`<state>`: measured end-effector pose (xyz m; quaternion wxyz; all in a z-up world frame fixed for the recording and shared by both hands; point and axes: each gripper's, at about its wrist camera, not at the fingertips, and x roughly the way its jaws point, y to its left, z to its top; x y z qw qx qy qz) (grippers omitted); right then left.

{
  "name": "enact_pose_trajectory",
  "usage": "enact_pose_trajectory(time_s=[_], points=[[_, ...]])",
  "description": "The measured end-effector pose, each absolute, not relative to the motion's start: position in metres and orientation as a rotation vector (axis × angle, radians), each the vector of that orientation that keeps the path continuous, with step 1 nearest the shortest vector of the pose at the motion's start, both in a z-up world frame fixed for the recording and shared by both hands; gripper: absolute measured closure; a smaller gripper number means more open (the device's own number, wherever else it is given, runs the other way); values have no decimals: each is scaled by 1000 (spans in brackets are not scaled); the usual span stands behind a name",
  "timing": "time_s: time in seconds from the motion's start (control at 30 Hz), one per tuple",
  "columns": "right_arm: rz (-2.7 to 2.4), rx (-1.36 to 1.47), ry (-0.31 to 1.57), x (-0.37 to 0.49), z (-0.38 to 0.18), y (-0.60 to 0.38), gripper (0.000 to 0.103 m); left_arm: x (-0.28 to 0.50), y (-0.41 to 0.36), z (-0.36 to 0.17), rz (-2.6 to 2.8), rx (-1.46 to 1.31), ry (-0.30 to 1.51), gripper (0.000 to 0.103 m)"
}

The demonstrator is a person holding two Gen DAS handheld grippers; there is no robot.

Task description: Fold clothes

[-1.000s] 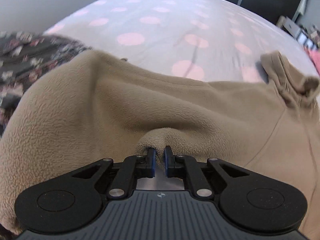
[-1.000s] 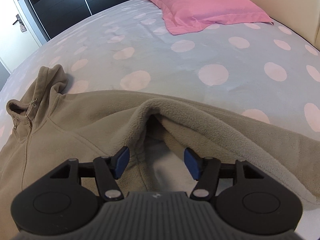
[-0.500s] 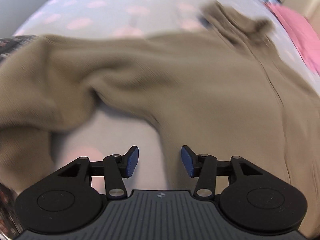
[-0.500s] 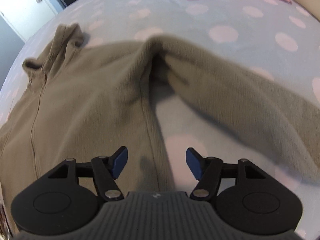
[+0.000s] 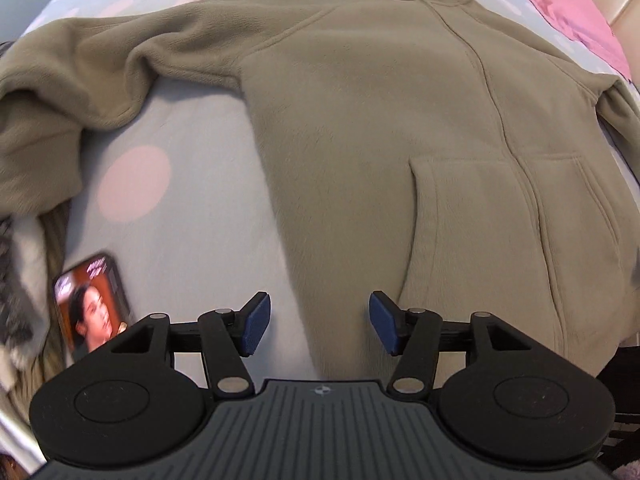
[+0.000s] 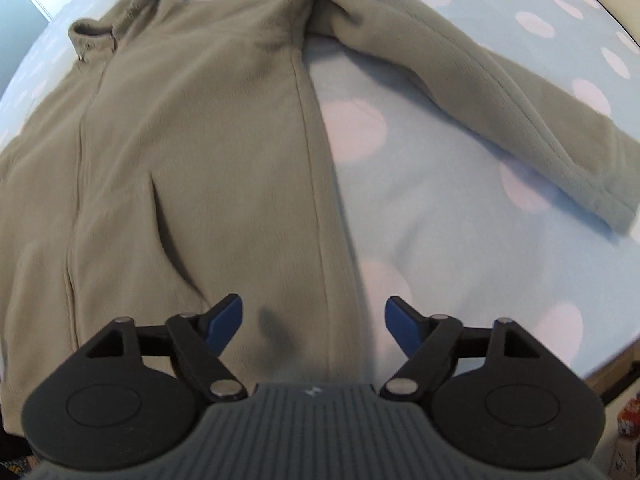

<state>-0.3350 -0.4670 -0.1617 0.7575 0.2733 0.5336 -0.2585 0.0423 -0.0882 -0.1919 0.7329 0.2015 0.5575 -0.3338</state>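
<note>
A beige fleece zip hoodie [image 5: 368, 128] lies face up and spread flat on a pale blue bedspread with pink dots [image 5: 192, 184]. Its left sleeve [image 5: 72, 80] bends back near the bed's left side. In the right wrist view the same hoodie [image 6: 192, 152] fills the left half, and its other sleeve [image 6: 472, 92] stretches out to the right. My left gripper [image 5: 318, 326] hovers over the hoodie's lower left hem, jaws opening, nothing between them. My right gripper [image 6: 314, 324] hovers over the lower right side seam, jaws opening and holding nothing.
A phone [image 5: 92, 304] with a lit screen lies on the bed at lower left, beside a grey patterned cloth [image 5: 12, 280]. A pink pillow [image 5: 568, 4] sits at the bed's far right corner. The bed's edge [image 6: 608, 364] runs close at lower right.
The left gripper let go of a pinch of fleece and opened. Both grippers pulled back from the sleeves toward the hoodie's hem, and the right one opened wider. The hoodie now lies flat.
</note>
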Motion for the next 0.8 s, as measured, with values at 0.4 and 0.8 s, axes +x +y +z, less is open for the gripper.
enact_pose_trajectory(time_s=[0.4,0.8], points=[[-467,538,1375,-362,-178,-432,83,-5,-54,-204,-668,423,1294,47],[-512,420,1575,-347,-209,-440,84,-17,-56,-233,-709,474,1420,41]])
